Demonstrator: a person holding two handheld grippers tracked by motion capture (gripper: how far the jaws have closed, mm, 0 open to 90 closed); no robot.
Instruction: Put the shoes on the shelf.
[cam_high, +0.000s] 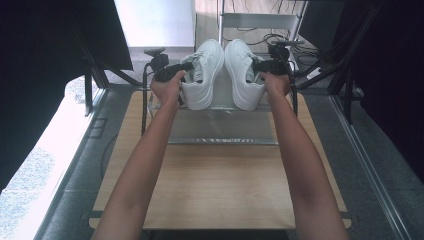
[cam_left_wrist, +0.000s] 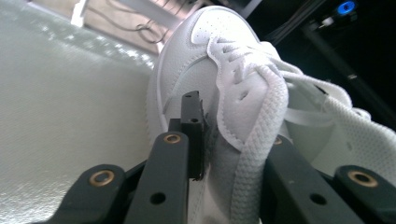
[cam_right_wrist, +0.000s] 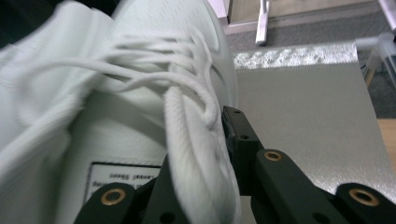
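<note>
A: High view check: we've got one white lace-up leather sneaker per hand, left white sneaker (cam_high: 204, 75) and right white sneaker (cam_high: 243, 74), side by side, toes pointing away from us, over the silver textured mat (cam_high: 222, 131) at the far end of the wooden bench (cam_high: 220, 185).

B: Grip state? Left hand-held gripper (cam_left_wrist: 224, 140) has its jaws clamped across the left shoe's side wall next to the laces, one jaw outside, one in the opening. Right hand-held gripper (cam_right_wrist: 205, 140) the same, closed on the right shoe's collar edge, tongue label just inside.

A: Agreed, both holding. Whether the soles touch the mat, we can't tell from here.

B: Our read: we're placing the pair. Keep both level, lower together, heels toward us, shoes just beside each other without bumping.

A: The walls are soft, so we'd expect sag. Don't loosen until the soles sit flat, then open and back straight out, clear of the laces.
</note>
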